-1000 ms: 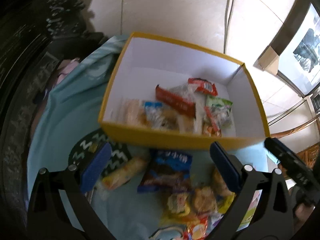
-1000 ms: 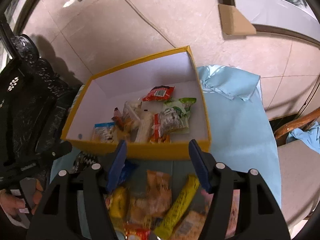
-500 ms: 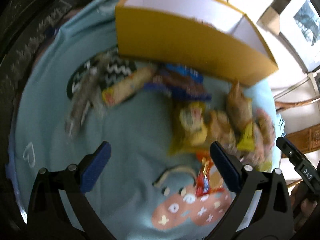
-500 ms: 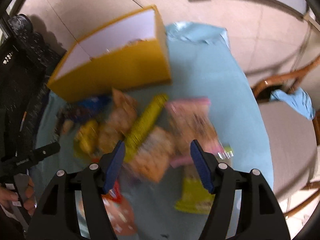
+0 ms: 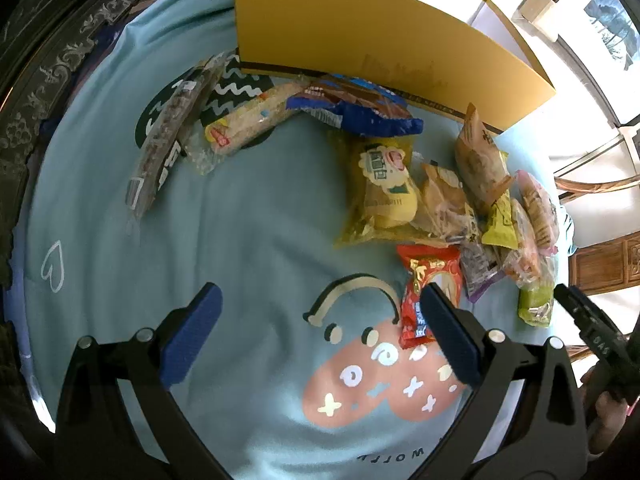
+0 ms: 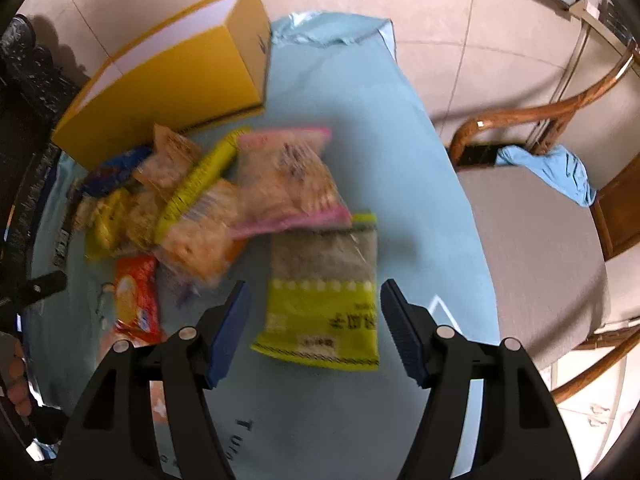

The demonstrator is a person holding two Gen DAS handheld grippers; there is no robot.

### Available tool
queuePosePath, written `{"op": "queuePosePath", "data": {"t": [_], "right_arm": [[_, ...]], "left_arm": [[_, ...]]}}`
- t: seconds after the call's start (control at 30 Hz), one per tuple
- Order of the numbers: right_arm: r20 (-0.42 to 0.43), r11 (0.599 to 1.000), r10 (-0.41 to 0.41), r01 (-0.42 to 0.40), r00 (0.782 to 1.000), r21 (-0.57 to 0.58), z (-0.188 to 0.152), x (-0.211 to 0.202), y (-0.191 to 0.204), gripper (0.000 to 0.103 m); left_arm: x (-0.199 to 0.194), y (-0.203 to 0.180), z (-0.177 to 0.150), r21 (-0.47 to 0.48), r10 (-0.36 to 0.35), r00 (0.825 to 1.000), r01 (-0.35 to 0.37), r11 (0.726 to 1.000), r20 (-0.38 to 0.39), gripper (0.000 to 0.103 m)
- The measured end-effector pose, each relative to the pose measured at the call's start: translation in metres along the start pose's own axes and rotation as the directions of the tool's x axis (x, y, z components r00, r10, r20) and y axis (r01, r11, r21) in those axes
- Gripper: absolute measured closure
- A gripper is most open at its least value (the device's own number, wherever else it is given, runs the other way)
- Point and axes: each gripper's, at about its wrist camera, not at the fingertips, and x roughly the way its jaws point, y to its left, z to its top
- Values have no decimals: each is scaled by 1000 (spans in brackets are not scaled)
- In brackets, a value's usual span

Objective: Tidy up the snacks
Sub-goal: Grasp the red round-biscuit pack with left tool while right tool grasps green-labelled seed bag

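Snack pile: loose packets (image 5: pixel 436 196) lie on the light blue cloth (image 5: pixel 248 248), just in front of the yellow box (image 5: pixel 384 40).
Green packet: the lime-green bag (image 6: pixel 324 296) lies flat, nearest the right gripper, its long axis running away from the camera, its printed end toward the fingers.
Pink packet: the pink-edged bag (image 6: pixel 288 180) touches the green one's far end and lies at a slant.
Red packet: the red wrapper (image 5: pixel 430 284) lies lengthwise toward the left gripper; its near end is hidden behind one finger.
Stick snacks: a long clear-wrapped bar (image 5: pixel 172 132) and a pale roll (image 5: pixel 256 118) point slantwise toward the box.
Box: only its outer wall shows; the contents are hidden.
Right gripper (image 6: pixel 316 328): jaws apart, straddling the green bag's near end, pads not on it.
Left gripper (image 5: pixel 320 340): jaws wide apart above the cloth, holding nothing.
Hard to read: the right view is blurred, so the print is unclear.
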Motion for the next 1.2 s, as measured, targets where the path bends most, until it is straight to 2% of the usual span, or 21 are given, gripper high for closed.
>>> {"op": "queuePosePath", "data": {"t": [0.13, 0.3, 0.43, 0.57, 0.77, 0.93, 1.1, 1.2], "right_arm": [[-25, 1000, -7, 7, 1000, 0, -2, 15, 0, 35], [-51, 997, -66, 64, 997, -40, -3, 38, 11, 31], [-43, 983, -124, 117, 991, -142, -9, 45, 21, 32], [-64, 991, -59, 50, 996, -126, -9, 37, 16, 37], [-54, 994, 46, -51, 997, -92, -12, 10, 8, 38], [-61, 994, 72, -77, 996, -83, -14, -1, 12, 37], [-65, 991, 95, -101, 993, -92, -13, 0, 17, 37], [-64, 989, 104, -110, 993, -102, -14, -2, 19, 37]], "left_arm": [[0, -1, -1, 5, 1, 1000, -1, 1000, -5, 2], [0, -3, -3, 8, 3, 1000, -3, 1000, -10, 2], [5, -6, -3, 10, -1, 1000, 1, 1000, -21, 2], [15, -22, -8, 44, -12, 999, 14, 999, -47, 2], [31, -55, -16, 116, -28, 996, 38, 993, -89, 2], [41, -72, -14, 140, -31, 994, 45, 989, -102, 2], [58, -80, -7, 138, 13, 994, 2, 990, -108, 2], [70, -83, -5, 136, 29, 992, -13, 991, -121, 11]]}}
